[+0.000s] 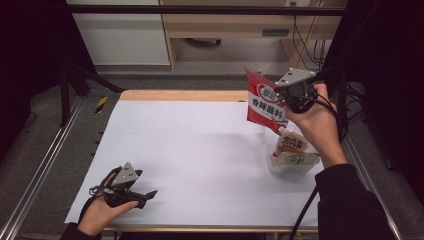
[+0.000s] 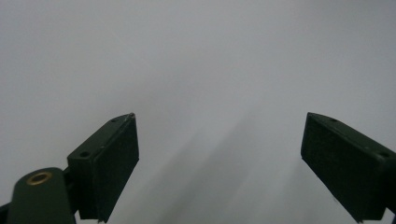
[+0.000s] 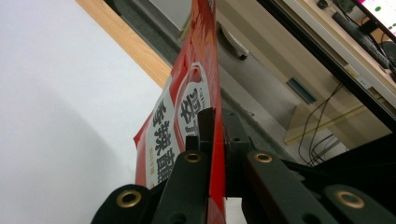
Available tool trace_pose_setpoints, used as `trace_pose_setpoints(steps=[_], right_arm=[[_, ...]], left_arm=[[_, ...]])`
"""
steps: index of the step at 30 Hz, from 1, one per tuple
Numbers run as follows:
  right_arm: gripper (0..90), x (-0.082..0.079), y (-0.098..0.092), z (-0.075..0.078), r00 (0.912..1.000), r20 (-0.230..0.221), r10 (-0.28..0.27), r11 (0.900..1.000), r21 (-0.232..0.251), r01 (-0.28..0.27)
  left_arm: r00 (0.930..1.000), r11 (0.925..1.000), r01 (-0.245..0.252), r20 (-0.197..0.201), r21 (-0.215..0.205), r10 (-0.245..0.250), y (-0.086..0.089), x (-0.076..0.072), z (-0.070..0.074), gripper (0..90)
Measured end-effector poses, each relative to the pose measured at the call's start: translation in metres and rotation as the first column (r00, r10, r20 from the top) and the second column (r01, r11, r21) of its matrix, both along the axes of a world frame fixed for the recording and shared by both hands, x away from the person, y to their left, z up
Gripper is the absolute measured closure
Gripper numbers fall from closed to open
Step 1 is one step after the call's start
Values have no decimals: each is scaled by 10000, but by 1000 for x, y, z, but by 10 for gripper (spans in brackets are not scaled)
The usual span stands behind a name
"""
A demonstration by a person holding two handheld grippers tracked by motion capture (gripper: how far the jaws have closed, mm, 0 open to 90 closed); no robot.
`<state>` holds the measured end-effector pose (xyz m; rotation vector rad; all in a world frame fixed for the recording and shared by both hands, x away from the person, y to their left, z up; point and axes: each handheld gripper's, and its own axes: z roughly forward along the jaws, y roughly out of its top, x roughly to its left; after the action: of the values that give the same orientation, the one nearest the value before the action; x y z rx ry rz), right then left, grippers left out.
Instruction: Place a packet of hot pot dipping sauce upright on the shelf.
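Note:
My right gripper (image 1: 285, 102) holds a red and white seasoning packet (image 1: 264, 102) up in the air above the table's right side, jaws shut on its edge. In the right gripper view the packet (image 3: 196, 93) stands edge-on, pinched between the black jaws of that gripper (image 3: 214, 126). Below it a clear plastic tub (image 1: 291, 162) holds other packets (image 1: 292, 145). My left gripper (image 1: 148, 194) rests low near the front left of the white sheet, open, and in the left gripper view its pads (image 2: 114, 163) stand wide apart over bare white surface with nothing between them.
The white sheet (image 1: 200, 145) covers the table, with a wooden edge (image 1: 185, 95) at the back. Metal rails run down both sides. A dark frame post and cables stand at the far right, and a desk (image 1: 235, 25) stands beyond the table.

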<state>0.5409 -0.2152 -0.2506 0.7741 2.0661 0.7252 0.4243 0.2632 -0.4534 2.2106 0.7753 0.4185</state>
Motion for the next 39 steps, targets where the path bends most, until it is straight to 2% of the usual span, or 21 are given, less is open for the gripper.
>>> trace_pose_setpoints(steps=[8,12,18,21,32,39], right_arm=[[897,5,-17,-5,9992,-63,-389,9992,-3,389],[896,7,-25,-5,9985,1,-545,9983,203,545],[897,8,-33,-4,9979,33,-639,9977,214,639],[897,11,-35,-7,9973,-104,-722,9974,79,723],[897,31,-41,-25,9963,-341,-784,9968,142,789],[897,35,-55,-52,9932,-714,-923,9947,395,953]], left_arm=[[10000,10000,10,4,6,-10,0,0,0,115],[10000,10000,16,-48,1,-16,0,1,-2,115],[10000,10000,44,-79,18,-43,-1,1,-2,115],[9999,10000,57,-98,35,-57,-2,1,-3,115],[9998,9999,96,-165,72,-95,-4,1,-6,115],[9998,9999,74,-196,91,-72,-4,2,-6,116]])
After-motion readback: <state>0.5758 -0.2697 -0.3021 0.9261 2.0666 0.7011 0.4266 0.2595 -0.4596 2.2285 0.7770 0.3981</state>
